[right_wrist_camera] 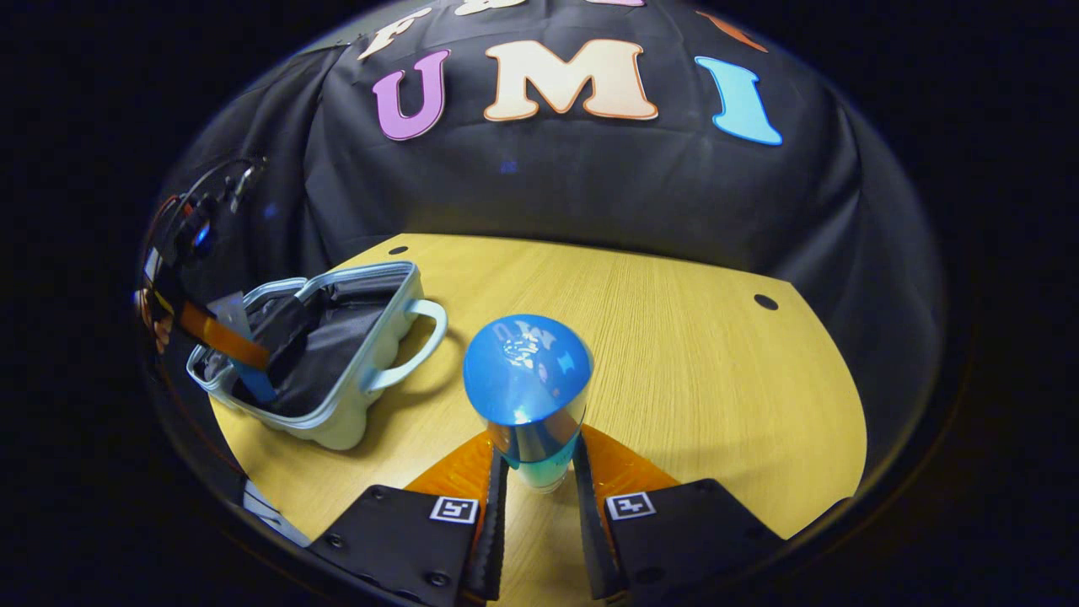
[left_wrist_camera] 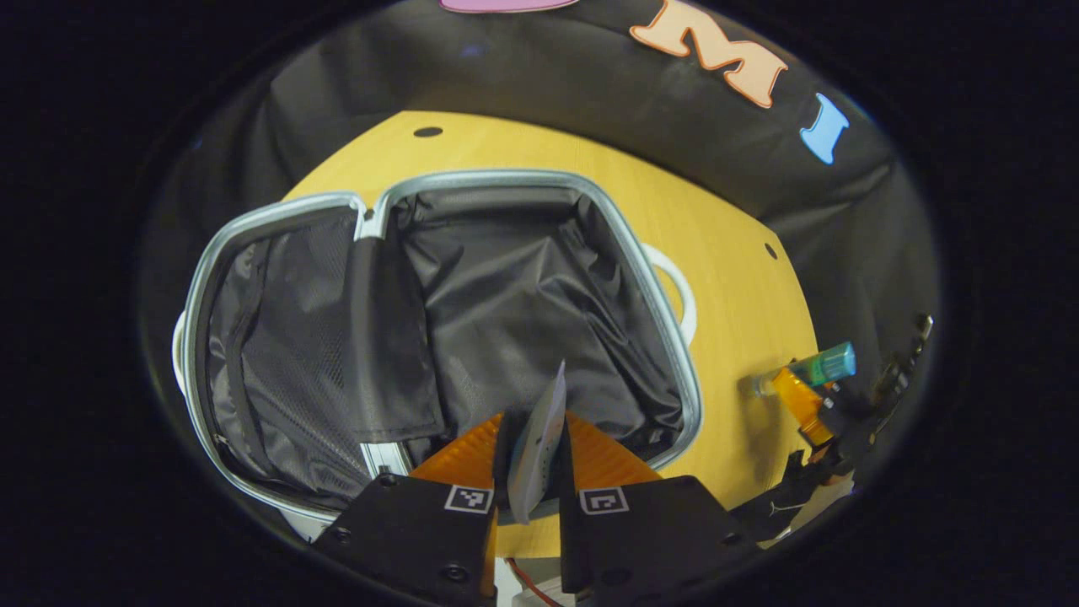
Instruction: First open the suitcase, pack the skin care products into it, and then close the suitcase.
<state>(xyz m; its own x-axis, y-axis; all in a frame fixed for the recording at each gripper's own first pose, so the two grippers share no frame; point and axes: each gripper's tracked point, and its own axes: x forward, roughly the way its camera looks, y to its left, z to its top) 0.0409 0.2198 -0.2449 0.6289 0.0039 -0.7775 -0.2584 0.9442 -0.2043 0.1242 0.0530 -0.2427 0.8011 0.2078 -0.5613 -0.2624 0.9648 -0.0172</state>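
A: What worries you here?

B: The left tongs [left_wrist_camera: 539,472] pinch a thin flat sachet [left_wrist_camera: 539,438] by its lower edge, held just ahead of them over the open suitcase [left_wrist_camera: 523,278]. A grip that shallow could let it swivel or slip, and it may catch the near rim instead of dropping onto the lining.

A: And the other side?

B: The right tongs [right_wrist_camera: 539,485] are pressed on a blue-capped bottle [right_wrist_camera: 531,388], upright between them above the counter [right_wrist_camera: 691,354]. They squeeze low on the body, so the top-heavy cap could tip it during the carry to the suitcase, which sits well off to their left.

A: Anything unclear?

B: The bottle's base is hidden by the cap. The suitcase's near corner is cut off behind the left tongs, and I can't make out the sachet's print.
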